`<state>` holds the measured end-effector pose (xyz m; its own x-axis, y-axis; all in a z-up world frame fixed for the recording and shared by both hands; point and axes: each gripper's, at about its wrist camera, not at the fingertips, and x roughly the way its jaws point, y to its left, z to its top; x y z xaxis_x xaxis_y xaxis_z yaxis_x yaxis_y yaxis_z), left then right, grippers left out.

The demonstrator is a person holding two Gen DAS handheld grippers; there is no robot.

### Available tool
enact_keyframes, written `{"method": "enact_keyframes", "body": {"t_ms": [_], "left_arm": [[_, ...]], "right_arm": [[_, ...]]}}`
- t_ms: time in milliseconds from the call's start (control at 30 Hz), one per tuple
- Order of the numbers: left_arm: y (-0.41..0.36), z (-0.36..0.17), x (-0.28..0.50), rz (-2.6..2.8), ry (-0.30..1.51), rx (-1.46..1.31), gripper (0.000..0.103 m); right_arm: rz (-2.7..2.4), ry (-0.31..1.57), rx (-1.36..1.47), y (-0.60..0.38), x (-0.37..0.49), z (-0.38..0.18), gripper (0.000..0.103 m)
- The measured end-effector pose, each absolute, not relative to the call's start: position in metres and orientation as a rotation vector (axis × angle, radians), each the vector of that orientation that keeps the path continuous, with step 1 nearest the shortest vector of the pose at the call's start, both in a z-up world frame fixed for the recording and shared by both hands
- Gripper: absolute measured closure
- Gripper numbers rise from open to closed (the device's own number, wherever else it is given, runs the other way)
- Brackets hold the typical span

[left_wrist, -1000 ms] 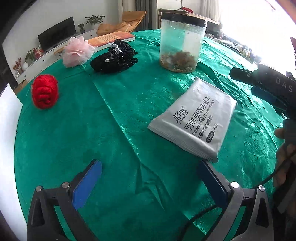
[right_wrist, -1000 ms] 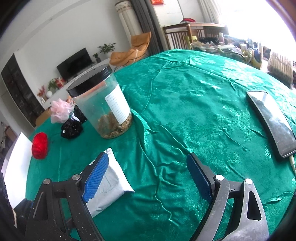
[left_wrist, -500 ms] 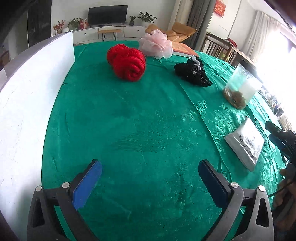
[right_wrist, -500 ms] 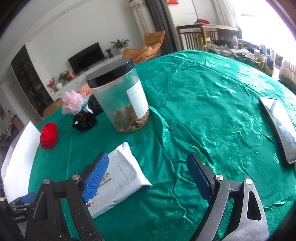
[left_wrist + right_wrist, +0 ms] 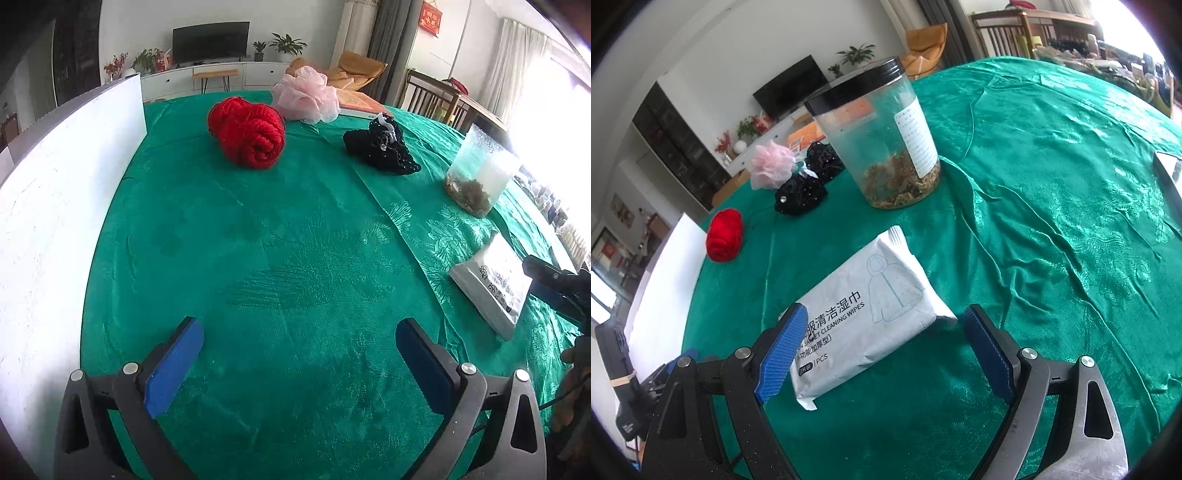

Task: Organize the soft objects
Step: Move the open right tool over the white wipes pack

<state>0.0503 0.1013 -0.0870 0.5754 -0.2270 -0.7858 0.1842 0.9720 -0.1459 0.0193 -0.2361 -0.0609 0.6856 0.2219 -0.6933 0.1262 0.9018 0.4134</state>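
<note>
- Green patterned cloth (image 5: 280,236) covers the round surface, creased in long folds towards the right of both views.
- Left hand-held gripper (image 5: 299,354), at the bottom of the left wrist view, has its blue pads spread wide with only bare cloth between them.
- Right hand-held gripper (image 5: 886,347), at the bottom of the right wrist view, is likewise wide open; the near end of a white wipes pack (image 5: 871,306) lies between its pads, partly hidden behind the left one. Whether that pad touches the pack I cannot tell.
- Lying flat, the wipes pack also shows at the right edge of the left wrist view, just beside the dark tip of the right hand-held gripper.
- Red yarn ball (image 5: 247,134) sits in the upper middle of the left wrist view, near a white board (image 5: 55,206) standing along the left edge.
- Pink mesh pouf (image 5: 306,94) rests just behind the yarn, up and to its right, against a book (image 5: 360,105).
- Black beaded fabric bundle (image 5: 382,149) lies to the right of the yarn, apart from it.
- Clear plastic jar (image 5: 882,136) with a black lid stands upright in the upper middle of the right wrist view, dried bits in its bottom, beyond the wipes pack.
- Part of a hand (image 5: 574,398) shows at the lower right edge of the left wrist view.
</note>
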Motion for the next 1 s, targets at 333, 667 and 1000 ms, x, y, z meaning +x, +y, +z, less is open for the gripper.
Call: {"method": "enact_keyframes", "body": {"t_ms": [333,667,1000], "left_arm": [[0.0989,-0.0875,0.0505,-0.233,0.927,-0.039,0.000],[0.0972,-0.0881,0.0511,-0.227,0.928,-0.032,0.000],[0.0971,-0.0879,0.0512,-0.225,0.928,-0.029,0.000]], "right_arm": [[0.047,0.813,0.492,-0.2430,0.0173,-0.0616,0.015],[0.046,0.811,0.498,-0.2428,0.0174,-0.0612,0.015],[0.042,0.795,0.477,-0.2417,0.0151,-0.0575,0.015]]}}
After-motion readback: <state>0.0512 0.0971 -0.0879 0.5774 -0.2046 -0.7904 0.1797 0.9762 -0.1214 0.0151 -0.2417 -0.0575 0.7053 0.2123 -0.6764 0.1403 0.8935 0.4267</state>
